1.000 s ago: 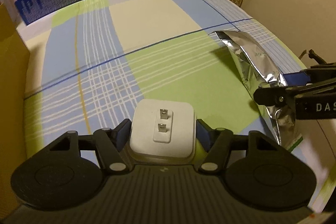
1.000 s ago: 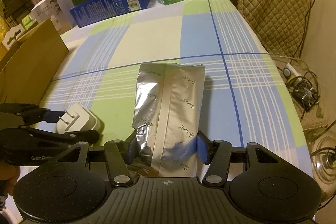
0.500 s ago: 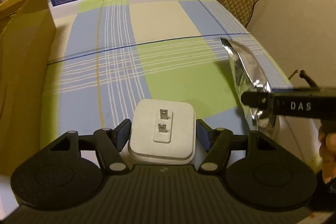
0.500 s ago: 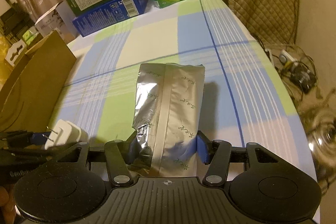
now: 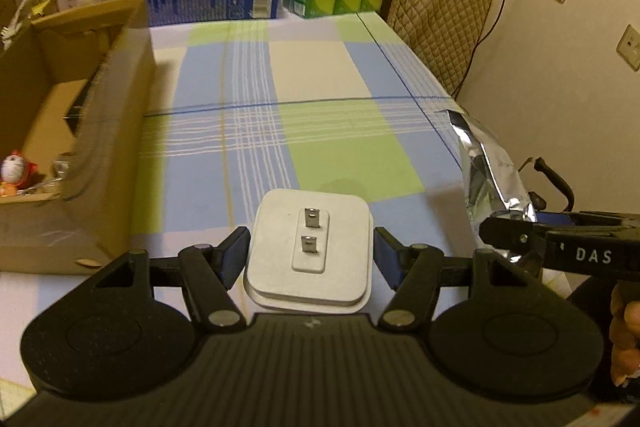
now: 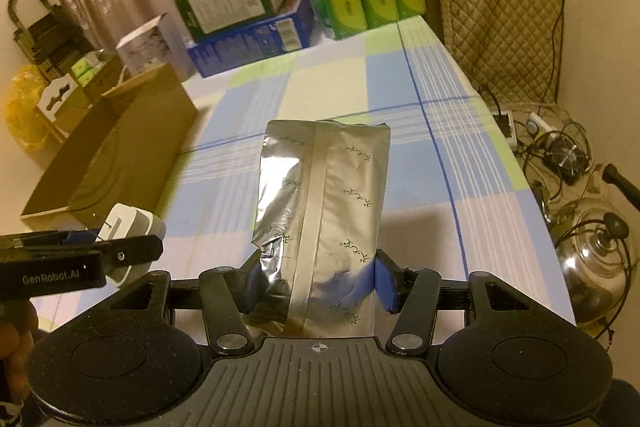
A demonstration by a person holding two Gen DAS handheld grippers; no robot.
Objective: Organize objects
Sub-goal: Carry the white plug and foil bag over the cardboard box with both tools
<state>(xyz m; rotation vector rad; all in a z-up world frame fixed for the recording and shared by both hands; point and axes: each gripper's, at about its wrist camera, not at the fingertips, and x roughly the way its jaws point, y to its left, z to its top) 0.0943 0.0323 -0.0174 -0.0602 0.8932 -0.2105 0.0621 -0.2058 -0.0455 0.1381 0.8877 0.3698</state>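
Left wrist view: left gripper (image 5: 310, 257), jaws part-open and clamped on a white plug adapter (image 5: 308, 251), held above the checked desk (image 5: 248, 131). Cardboard box (image 5: 100, 131) to the left already holds small items.

Right wrist view: right gripper (image 6: 316, 287), jaws part-open, pinching a silver foil pouch (image 6: 324, 203) clear of the desk.

Progress: both items lifted, neither yet stowed; the box looks the likely destination.

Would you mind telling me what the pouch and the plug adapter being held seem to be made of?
Silver pouch: looks like metallised foil film, glossy; it creases sharply and mirrors the light. White plug adapter: apparently smooth matte plastic, with two shiny prongs, probably metal.
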